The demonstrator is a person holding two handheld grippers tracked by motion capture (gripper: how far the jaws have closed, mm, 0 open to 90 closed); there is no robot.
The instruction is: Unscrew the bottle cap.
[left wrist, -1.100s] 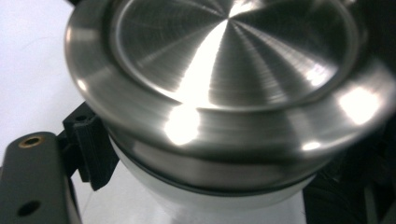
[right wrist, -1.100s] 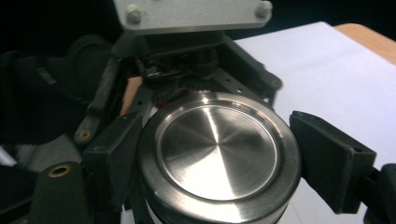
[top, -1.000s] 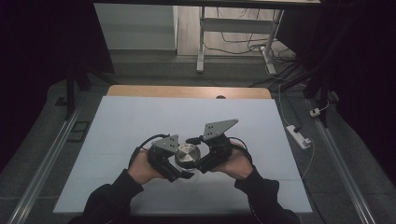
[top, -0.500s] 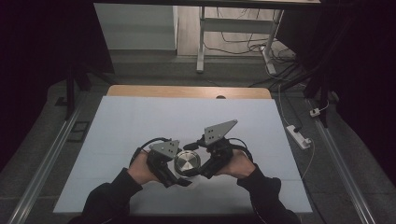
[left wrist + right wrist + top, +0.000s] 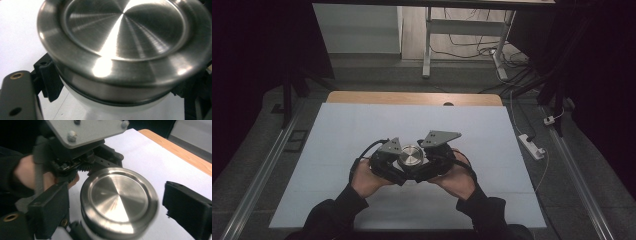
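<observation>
White table (image 5: 362, 125) at frame centre: our left gripper (image 5: 388, 162) clamps the jar (image 5: 411, 156) below its steel lid (image 5: 118, 200), while our right gripper (image 5: 432, 162) stands open, its jaws, just parted, flanking that lid.

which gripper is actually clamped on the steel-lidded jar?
The left gripper: its jaws grip the jar below the lid. The right gripper has just been opening; its jaws stand clear of the lid.

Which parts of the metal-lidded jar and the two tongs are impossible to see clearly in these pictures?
- Jar body: left gripper view, cut off by the bottom edge; contents hidden under the metal lid.
- Left tongs: their pads on the jar, hidden beneath the lid's rim in the left gripper view.
- Right tongs: jaws have just been opening, apart from the lid; right jaw tip cut off by the edge.
- High view: jar too small for detail.
</observation>
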